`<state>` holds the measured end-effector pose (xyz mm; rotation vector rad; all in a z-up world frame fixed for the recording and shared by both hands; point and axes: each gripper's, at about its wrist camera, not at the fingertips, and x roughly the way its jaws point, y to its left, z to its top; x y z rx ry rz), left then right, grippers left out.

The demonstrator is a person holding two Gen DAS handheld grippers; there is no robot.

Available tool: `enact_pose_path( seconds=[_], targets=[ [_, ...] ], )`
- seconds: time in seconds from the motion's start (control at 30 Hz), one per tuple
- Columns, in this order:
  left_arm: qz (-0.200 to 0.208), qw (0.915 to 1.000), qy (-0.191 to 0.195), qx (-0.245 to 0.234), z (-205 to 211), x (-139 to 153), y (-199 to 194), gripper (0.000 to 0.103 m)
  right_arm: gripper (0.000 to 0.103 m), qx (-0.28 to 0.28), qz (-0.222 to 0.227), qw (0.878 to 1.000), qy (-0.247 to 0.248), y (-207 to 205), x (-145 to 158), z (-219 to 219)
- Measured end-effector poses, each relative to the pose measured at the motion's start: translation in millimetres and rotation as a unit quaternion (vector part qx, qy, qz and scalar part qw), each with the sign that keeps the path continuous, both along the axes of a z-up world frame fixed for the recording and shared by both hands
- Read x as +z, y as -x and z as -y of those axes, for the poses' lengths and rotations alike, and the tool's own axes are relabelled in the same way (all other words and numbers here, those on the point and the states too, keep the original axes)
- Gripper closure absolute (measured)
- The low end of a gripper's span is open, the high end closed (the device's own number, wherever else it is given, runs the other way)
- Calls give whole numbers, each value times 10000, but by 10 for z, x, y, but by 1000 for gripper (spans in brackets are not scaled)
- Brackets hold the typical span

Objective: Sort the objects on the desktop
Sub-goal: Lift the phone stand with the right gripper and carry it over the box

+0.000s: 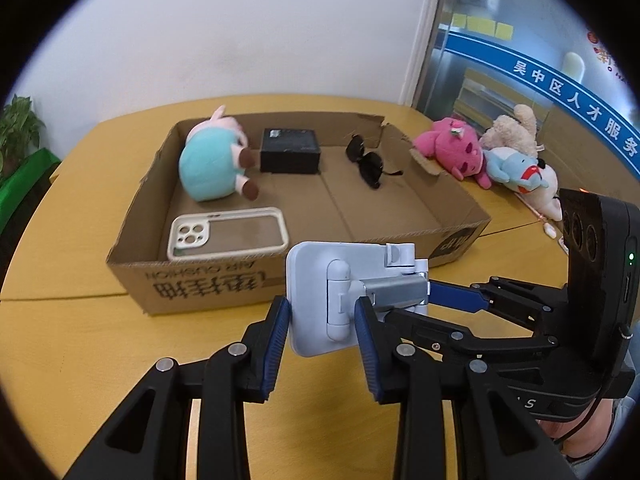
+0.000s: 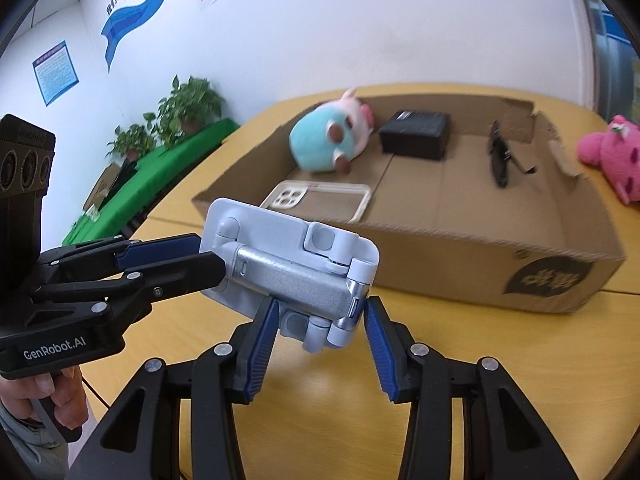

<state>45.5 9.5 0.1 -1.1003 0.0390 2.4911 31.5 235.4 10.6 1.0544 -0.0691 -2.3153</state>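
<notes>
Before cardboard box [image 1: 208,280], white phone stand [image 1: 316,300] clamped by left hand-held gripper [image 1: 322,328], right hand-held gripper [image 2: 320,328], phone case [image 1: 228,232] behind

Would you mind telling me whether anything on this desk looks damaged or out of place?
The cardboard box has a torn, ragged back right corner. The teal plush inside it lies tipped on its side. Nothing looks spilled.

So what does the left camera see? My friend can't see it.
Two grippers, left gripper and right gripper, both hold a white phone stand above a yellow table. Behind it, a cardboard box holds small things.
</notes>
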Motion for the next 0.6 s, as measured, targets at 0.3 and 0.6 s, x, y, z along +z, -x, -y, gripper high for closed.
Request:
enact_pose_path(
  seconds=[0.3, 0.6],
  targets=[
    [-437, 9988, -97, -208, -317, 329, 134, 70, 60, -333, -505, 9982, -27, 87, 418, -335],
    [-699, 9962, -326, -401, -458, 632, 494, 70, 60, -531, -920, 9941, -221, 379, 848, -422]
  ],
)
